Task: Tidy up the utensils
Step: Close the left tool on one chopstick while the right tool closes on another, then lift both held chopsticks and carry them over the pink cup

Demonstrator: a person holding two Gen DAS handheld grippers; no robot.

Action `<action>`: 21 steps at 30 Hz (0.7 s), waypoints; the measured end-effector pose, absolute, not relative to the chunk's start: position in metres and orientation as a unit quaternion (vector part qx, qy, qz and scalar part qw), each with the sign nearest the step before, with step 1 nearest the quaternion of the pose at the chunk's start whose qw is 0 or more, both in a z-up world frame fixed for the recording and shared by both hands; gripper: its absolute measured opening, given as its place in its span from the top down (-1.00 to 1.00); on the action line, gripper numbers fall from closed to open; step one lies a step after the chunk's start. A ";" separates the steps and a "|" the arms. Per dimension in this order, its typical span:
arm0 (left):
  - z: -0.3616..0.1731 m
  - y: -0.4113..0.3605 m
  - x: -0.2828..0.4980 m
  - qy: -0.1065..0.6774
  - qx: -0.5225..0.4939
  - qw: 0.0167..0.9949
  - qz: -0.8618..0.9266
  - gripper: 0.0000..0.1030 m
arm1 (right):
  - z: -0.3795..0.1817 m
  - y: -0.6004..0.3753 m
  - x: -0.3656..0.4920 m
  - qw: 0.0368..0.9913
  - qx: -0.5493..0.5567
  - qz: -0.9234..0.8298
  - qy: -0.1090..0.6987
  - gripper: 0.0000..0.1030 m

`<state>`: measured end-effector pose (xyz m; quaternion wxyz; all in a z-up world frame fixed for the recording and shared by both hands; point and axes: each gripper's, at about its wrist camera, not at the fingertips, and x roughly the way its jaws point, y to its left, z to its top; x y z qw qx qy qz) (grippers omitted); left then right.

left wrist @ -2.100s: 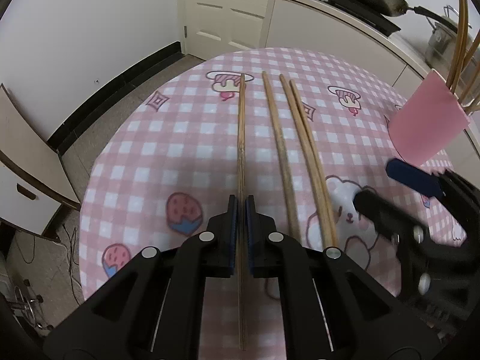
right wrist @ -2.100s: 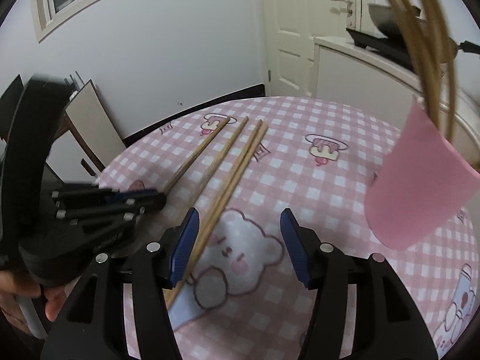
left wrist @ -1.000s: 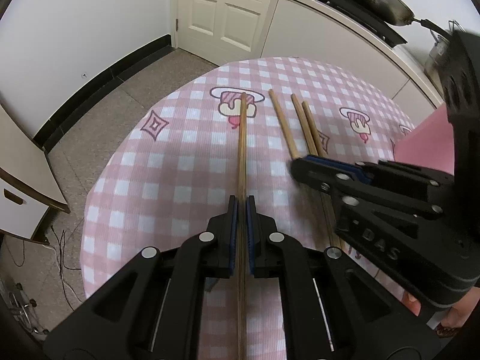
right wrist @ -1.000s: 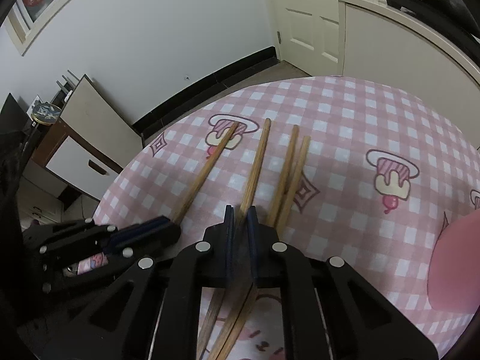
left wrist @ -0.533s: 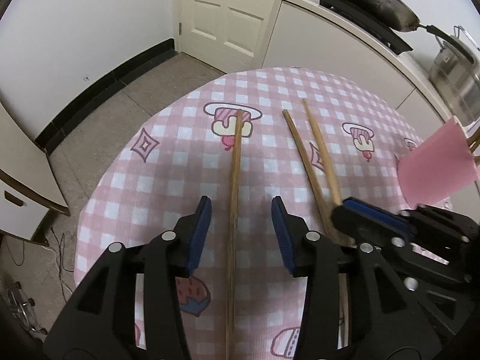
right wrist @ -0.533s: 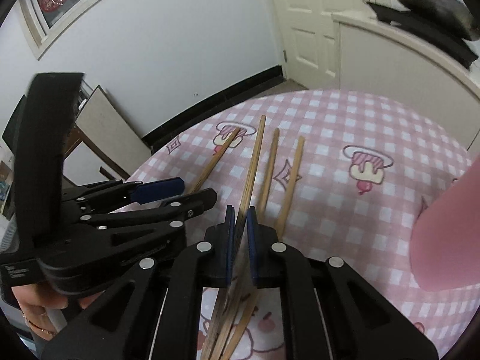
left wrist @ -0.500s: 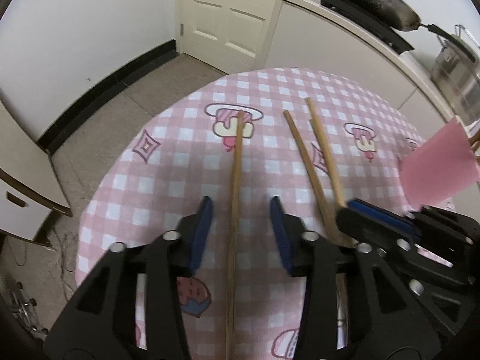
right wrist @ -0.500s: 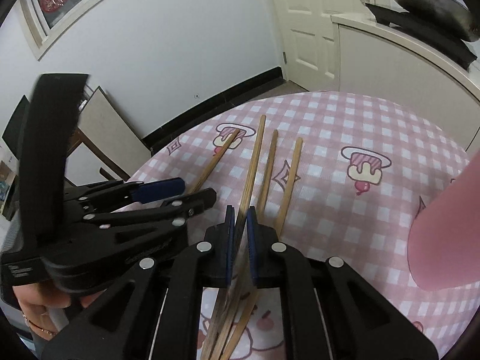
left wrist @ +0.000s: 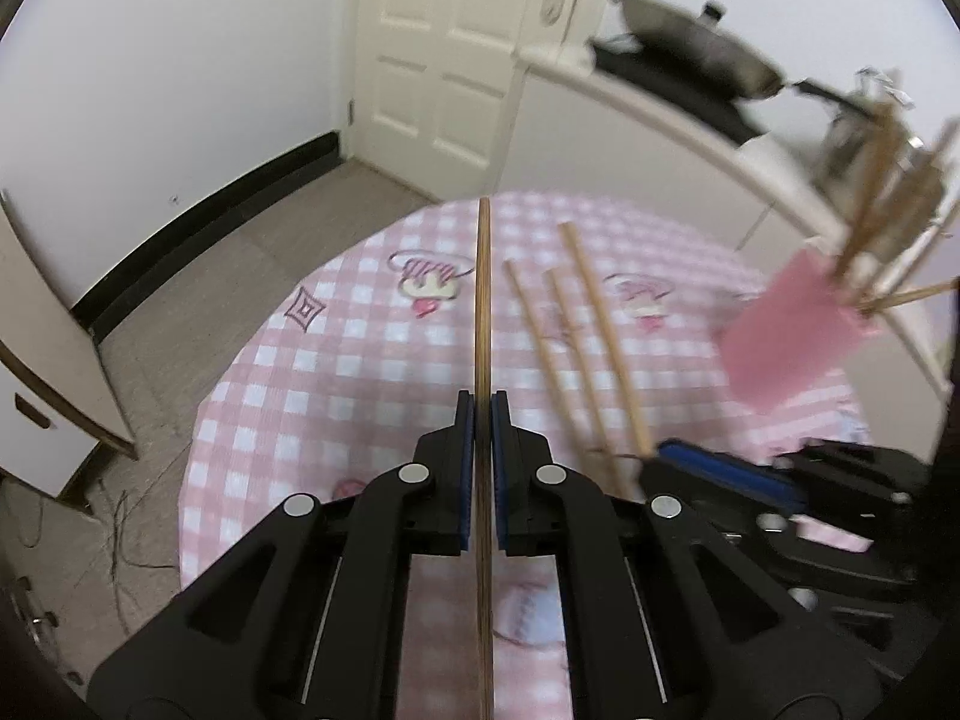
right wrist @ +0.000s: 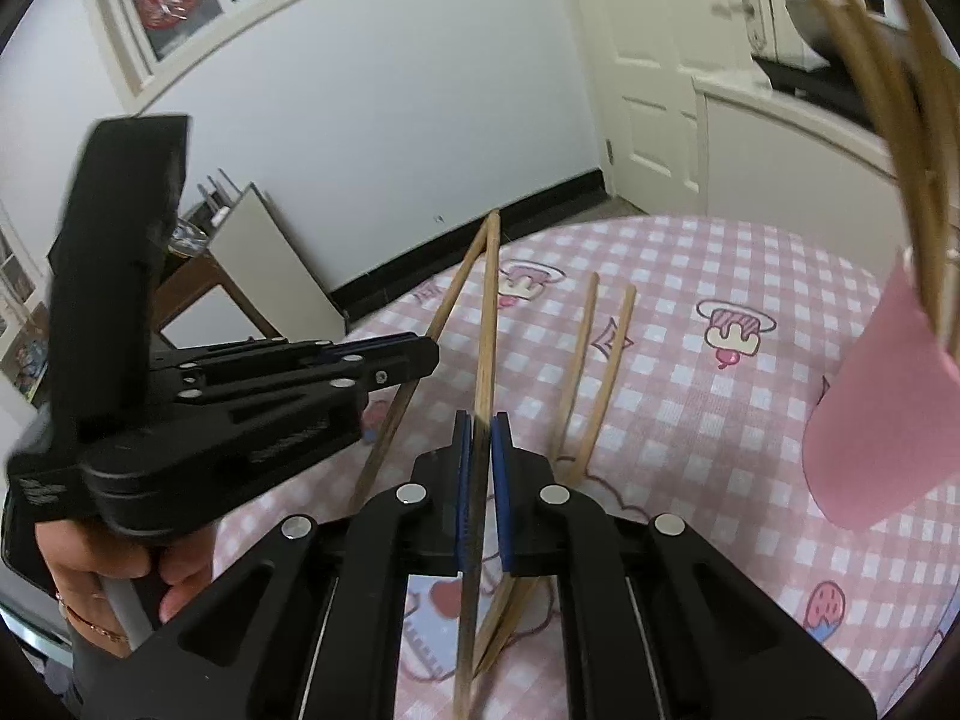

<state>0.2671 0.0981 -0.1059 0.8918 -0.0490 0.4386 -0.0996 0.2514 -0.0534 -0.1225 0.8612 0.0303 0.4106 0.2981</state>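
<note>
Now one chopstick (left wrist: 482, 300) inside each closed gripper (left wrist: 482, 414).

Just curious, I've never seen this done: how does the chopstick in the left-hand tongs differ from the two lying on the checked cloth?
The held chopstick is clamped in the shut left tongs and raised off the cloth. The two loose chopsticks lie flat, untouched. It is alone; they lie side by side. All look like plain wooden sticks.

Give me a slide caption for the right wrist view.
Right gripper shut on a chopstick; two more lie on the checked tablecloth.
</note>
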 end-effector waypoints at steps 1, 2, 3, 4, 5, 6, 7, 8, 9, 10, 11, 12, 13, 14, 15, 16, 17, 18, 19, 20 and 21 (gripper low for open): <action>-0.097 0.096 0.259 0.428 -0.050 0.896 -0.106 0.89 | -0.119 -0.055 0.247 0.864 0.029 0.299 0.404 0.90; -0.089 0.092 0.251 0.419 -0.048 0.900 -0.112 0.89 | -0.114 -0.056 0.240 0.868 0.026 0.300 0.395 0.90; -0.082 0.089 0.242 0.411 -0.045 0.903 -0.116 0.89 | -0.109 -0.058 0.234 0.870 0.025 0.303 0.388 0.90; -0.077 0.087 0.234 0.404 -0.042 0.906 -0.119 0.89 | -0.106 -0.060 0.229 0.871 0.025 0.305 0.383 0.90; -0.073 0.085 0.228 0.397 -0.040 0.909 -0.123 0.89 | -0.100 -0.063 0.221 0.873 0.024 0.310 0.376 0.90; -0.068 0.083 0.222 0.390 -0.038 0.911 -0.127 0.89 | -0.096 -0.066 0.214 0.875 0.022 0.313 0.369 0.90; -0.062 0.082 0.214 0.384 -0.040 0.913 -0.132 0.89 | -0.093 -0.068 0.208 0.877 0.020 0.314 0.363 0.90; -0.057 0.081 0.206 0.377 -0.043 0.915 -0.138 0.89 | -0.089 -0.071 0.200 0.878 0.017 0.318 0.357 0.90; -0.054 0.078 0.202 0.373 -0.043 0.916 -0.142 0.89 | -0.085 -0.075 0.193 0.880 0.016 0.321 0.351 0.90; -0.047 0.076 0.194 0.363 -0.042 0.919 -0.146 0.89 | -0.082 -0.078 0.189 0.881 0.015 0.322 0.346 0.90; -0.039 0.073 0.186 0.353 -0.040 0.923 -0.149 0.89 | -0.076 -0.082 0.183 0.885 0.015 0.322 0.336 0.90; -0.035 0.071 0.180 0.346 -0.039 0.925 -0.153 0.89 | -0.070 -0.087 0.177 0.889 0.016 0.322 0.326 0.90; -0.028 0.067 0.175 0.336 -0.038 0.927 -0.161 0.89 | -0.064 -0.091 0.172 0.892 0.020 0.322 0.317 0.90; -0.021 0.062 0.169 0.326 -0.039 0.929 -0.169 0.89 | -0.058 -0.095 0.168 0.896 0.022 0.321 0.307 0.90; -0.015 0.057 0.165 0.319 -0.039 0.930 -0.178 0.89 | -0.052 -0.100 0.163 0.901 0.023 0.318 0.295 0.90; -0.008 0.051 0.160 0.309 -0.038 0.932 -0.188 0.89 | -0.048 -0.103 0.160 0.905 0.024 0.315 0.286 0.90; -0.002 0.046 0.155 0.298 -0.035 0.934 -0.195 0.89 | -0.042 -0.109 0.155 0.909 0.024 0.311 0.275 0.90; 0.004 0.040 0.150 0.289 -0.031 0.936 -0.200 0.89 | -0.036 -0.115 0.150 0.914 0.022 0.308 0.264 0.91; 0.009 0.036 0.146 0.279 -0.031 0.938 -0.205 0.89 | -0.032 -0.120 0.145 0.917 0.023 0.305 0.256 0.91; 0.014 0.031 0.144 0.271 -0.031 0.939 -0.210 0.89 | -0.027 -0.126 0.140 0.921 0.022 0.302 0.245 0.90; 0.019 0.025 0.140 0.260 -0.031 0.940 -0.217 0.89 | -0.022 -0.132 0.137 0.926 0.020 0.296 0.234 0.91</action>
